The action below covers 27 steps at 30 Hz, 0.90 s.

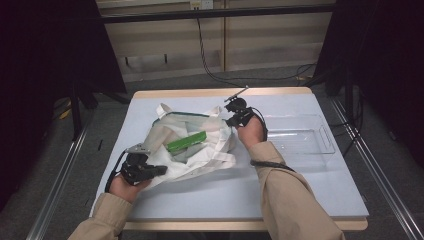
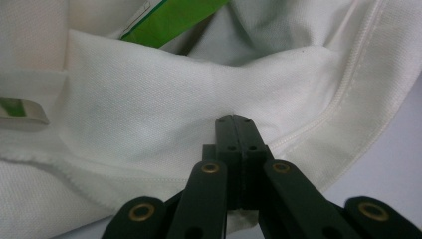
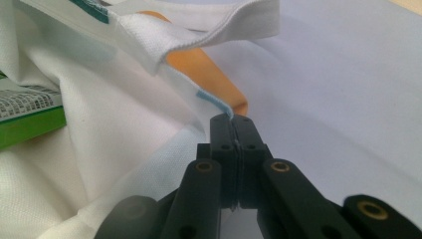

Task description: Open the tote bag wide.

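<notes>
Left gripper [image 1: 159, 170] pinched shut on white bag [image 1: 200, 155] edge; right gripper [image 1: 231, 121] clamped on opposite rim, apparently. Green box [image 1: 186, 142] inside.

A clear plastic tray [image 1: 305, 135] lies on the pale table [image 1: 240, 195]; black cables [image 1: 220, 75] trail across the floor beyond.

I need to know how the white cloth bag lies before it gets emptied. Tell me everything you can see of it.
The white cloth bag is a soft woven tote with stitched hems and strap handles, lying crumpled and open on the table. A green box rests in its mouth. The left hand-held gripper is shut on its near edge, the right hand-held gripper on its far rim.
</notes>
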Tool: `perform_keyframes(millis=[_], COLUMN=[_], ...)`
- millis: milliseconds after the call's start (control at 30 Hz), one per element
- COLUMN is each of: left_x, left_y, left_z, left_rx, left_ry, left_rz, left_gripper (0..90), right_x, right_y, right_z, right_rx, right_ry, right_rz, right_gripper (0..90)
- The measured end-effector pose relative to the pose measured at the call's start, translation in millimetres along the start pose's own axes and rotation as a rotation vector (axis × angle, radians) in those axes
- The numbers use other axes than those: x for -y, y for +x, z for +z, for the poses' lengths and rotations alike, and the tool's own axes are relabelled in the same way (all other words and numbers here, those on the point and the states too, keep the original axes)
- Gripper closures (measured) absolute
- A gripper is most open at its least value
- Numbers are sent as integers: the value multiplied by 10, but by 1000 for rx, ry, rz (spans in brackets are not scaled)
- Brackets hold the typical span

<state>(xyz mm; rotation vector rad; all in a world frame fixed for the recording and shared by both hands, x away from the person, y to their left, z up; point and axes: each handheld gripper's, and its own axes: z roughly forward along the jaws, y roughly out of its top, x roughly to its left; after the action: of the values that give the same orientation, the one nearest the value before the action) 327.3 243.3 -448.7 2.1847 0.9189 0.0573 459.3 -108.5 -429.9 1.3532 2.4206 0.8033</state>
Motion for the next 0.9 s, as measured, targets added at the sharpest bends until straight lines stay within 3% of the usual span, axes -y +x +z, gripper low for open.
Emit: perform_keyframes(millis=[600, 900], left_x=[27, 39], left_y=[29, 45], left_z=[6, -3], left_rx=[-1, -9], left_ry=[14, 17], left_rz=[-12, -18], left_gripper=[900, 900], right_x=[-30, -26], right_y=[1, -4], right_z=[67, 61], right_rx=[24, 16], right_ry=[48, 38], right_rz=[-5, -8], right_gripper=[892, 890])
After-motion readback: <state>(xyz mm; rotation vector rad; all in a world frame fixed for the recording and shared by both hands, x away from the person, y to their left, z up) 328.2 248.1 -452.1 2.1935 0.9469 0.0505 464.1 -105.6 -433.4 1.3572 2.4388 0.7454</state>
